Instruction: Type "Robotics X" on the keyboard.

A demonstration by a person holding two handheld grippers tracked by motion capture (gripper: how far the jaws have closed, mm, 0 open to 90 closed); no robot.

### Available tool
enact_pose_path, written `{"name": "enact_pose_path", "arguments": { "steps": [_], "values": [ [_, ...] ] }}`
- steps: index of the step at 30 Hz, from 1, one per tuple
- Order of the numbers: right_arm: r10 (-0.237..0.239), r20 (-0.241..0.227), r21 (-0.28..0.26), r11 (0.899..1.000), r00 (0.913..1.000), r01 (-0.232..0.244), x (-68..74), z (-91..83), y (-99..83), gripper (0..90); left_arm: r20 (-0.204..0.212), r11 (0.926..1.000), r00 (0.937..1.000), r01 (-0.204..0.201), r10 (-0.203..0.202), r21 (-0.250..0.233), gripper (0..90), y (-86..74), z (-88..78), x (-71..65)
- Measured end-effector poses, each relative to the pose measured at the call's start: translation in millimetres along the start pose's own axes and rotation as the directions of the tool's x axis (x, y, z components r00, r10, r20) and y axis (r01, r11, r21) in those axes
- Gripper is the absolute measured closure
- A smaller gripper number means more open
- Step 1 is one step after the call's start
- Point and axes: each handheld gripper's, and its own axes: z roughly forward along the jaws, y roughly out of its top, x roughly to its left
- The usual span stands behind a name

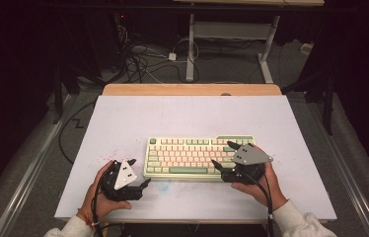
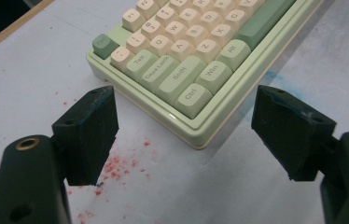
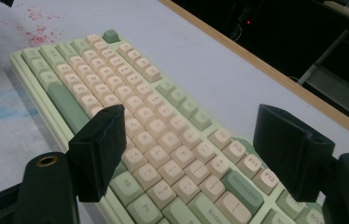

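Note:
A keyboard with pale green casing and cream and green keys lies flat on the white table, near its front edge. My left gripper rests just off the keyboard's near left corner, held in a hand. In the left gripper view, the left gripper is open, its black jaws framing that corner of the keyboard by the Ctrl key, apart from it. My right gripper hovers over the keyboard's right end. In the right gripper view, the right gripper is open above the keys of the keyboard, holding nothing.
Red specks dot the table by the left gripper, and a faint blue smudge marks it in front of the keyboard. A wooden strip edges the far side. Beyond it are floor cables and another desk's legs.

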Motion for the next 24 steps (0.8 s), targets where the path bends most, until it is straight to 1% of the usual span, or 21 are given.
{"name": "enact_pose_path", "arguments": {
  "steps": [2,4,6,8,12,16,18,20,24],
  "values": [
    [0.0,0.008,0.0,1.0,1.0,0.0,-0.6,-4.8,-4.3,25.7,-0.003,1.0,1.0,-0.005,0.005,0.009,23.6,0.5,0.4,-0.5],
    [-0.002,0.019,0.006,1.0,0.9998,0.002,-2.1,-9.3,-7.8,25.7,0.002,1.0,1.0,-0.003,0.003,0.007,24.1,0.8,0.4,-0.3],
    [0.007,0.029,0.006,1.0,0.9996,-0.007,-4.3,-14.5,-11.4,26.0,0.0,1.0,1.0,-0.005,0.005,0.006,26.3,1.5,0.1,-0.2],
    [0.011,0.048,0.011,1.0,0.9988,-0.012,-6.3,-19.6,-15.1,26.0,0.008,1.0,1.0,0.0,0.0,0.0,28.9,2.1,-0.2,-0.2],
    [0.023,0.071,0.018,1.0,0.9972,-0.025,-10.7,-29.5,-23.7,26.0,0.004,1.0,1.0,0.006,-0.006,0.008,33.6,2.8,0.2,0.1],
    [0.04,0.085,0.018,0.999,0.9955,-0.042,-13.7,-40.3,-33.1,26.0,0.018,0.9999,0.9997,0.013,-0.013,0.004,42.2,4.1,-0.7,1.2],
    [0.042,0.095,0.018,0.999,0.9946,-0.044,-14.7,-45.8,-37.6,26.0,0.023,0.9998,0.9995,0.02,-0.02,0.002,50.1,5.2,-0.9,1.9],
    [0.048,0.106,0.02,0.999,0.9933,-0.05,-15.8,-50.9,-41.6,25.9,0.043,0.9998,0.9988,0.022,-0.022,0.002,55.7,6.1,-0.9,2.7],
    [0.065,0.116,0.027,0.997,0.9911,-0.069,-18.4,-58.6,-49.5,25.9,0.048,0.9996,0.9985,0.024,-0.024,0.016,69.6,10.2,0.9,4.3]
  ]
}}
